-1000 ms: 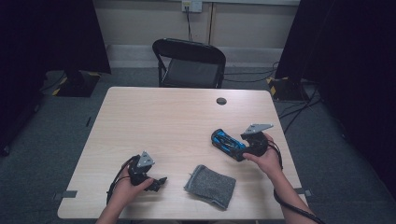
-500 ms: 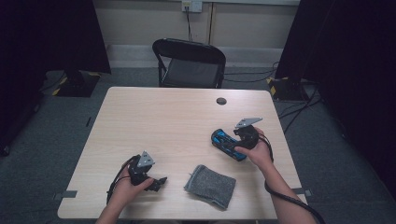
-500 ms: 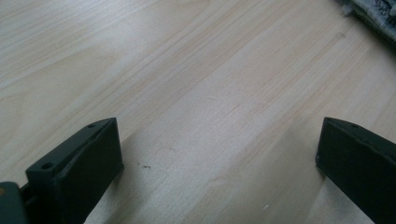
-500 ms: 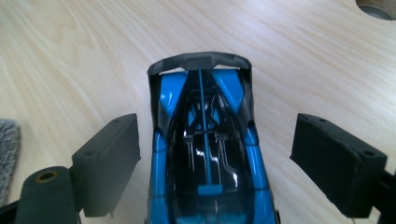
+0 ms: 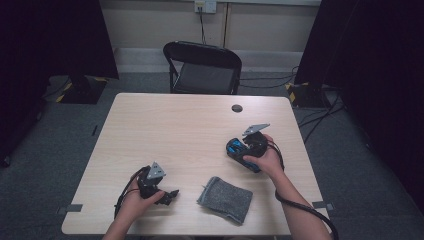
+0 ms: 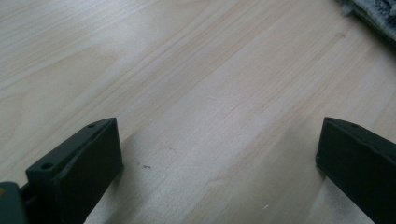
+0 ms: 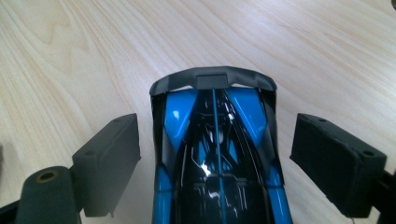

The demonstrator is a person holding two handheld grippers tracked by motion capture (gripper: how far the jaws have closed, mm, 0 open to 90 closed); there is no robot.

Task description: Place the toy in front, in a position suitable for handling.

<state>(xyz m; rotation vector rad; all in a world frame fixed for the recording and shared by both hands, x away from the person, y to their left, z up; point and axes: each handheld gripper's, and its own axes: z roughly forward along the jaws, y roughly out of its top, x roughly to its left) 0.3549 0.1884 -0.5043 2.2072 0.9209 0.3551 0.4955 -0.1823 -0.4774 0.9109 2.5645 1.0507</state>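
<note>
A blue and black toy car (image 5: 234, 148) (image 7: 215, 112) lies on the right side of the wooden table (image 5: 175, 130). My right gripper (image 5: 245, 151) (image 7: 215, 154) is lowered over it and is open. One jaw stands on each side of the car, with a gap at both. My left gripper (image 5: 170, 194) (image 6: 219, 158) rests near the front left edge, open, with only bare table between its jaws.
A folded grey cloth (image 5: 225, 199) (image 6: 373, 11) lies at the front between the two grippers. A small black round disc (image 5: 237, 108) sits toward the far right of the table. A black folding chair (image 5: 202, 67) stands behind the table.
My right gripper has moved left over the toy car, so that its jaws now straddle it. The car, the cloth and the left gripper have stayed in place.
</note>
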